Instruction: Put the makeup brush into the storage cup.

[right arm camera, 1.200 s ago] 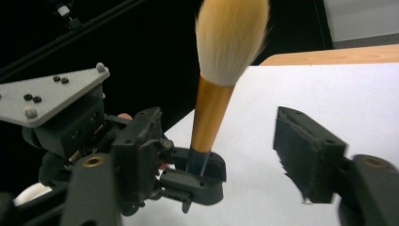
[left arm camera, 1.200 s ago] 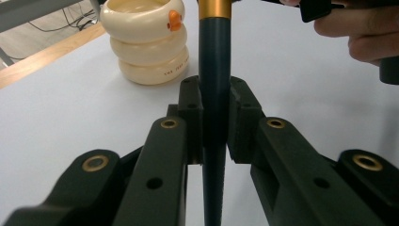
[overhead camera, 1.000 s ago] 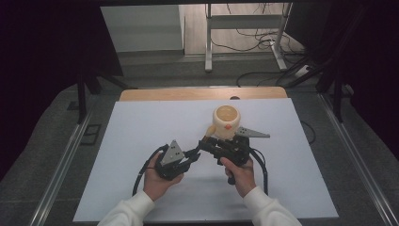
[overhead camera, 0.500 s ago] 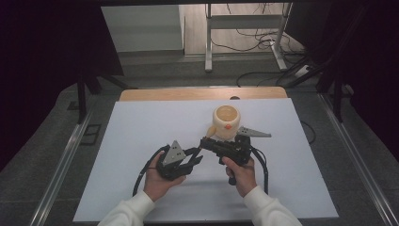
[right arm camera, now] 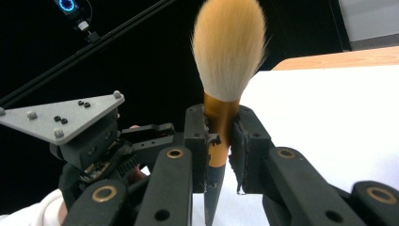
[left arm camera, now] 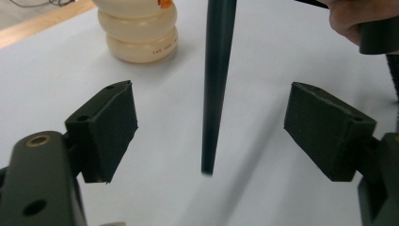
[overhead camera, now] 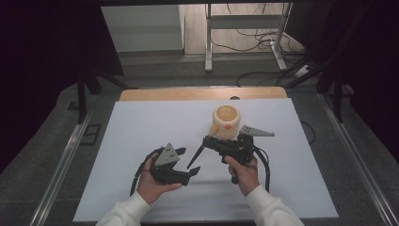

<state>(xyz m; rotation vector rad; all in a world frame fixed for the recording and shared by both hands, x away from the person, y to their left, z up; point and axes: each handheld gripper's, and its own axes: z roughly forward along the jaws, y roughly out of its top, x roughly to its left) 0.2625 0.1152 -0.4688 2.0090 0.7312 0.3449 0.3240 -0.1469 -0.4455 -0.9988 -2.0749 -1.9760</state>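
Though dark-handled overhead, brush [right arm camera: 229,52] bristles tan up close

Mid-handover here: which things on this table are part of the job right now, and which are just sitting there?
In the job:
- makeup brush, clamped at its gold ferrule by the right hand-held gripper
- left hand-held gripper, jaws just opened wide, the brush's dark handle between them untouched

Lying about:
- cream ridged holder, behind the hands
- white table mat

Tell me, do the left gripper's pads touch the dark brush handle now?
Apart. In the left gripper view, the brush handle stands between the pads with white table visible on both sides; the jaws have just been opening.
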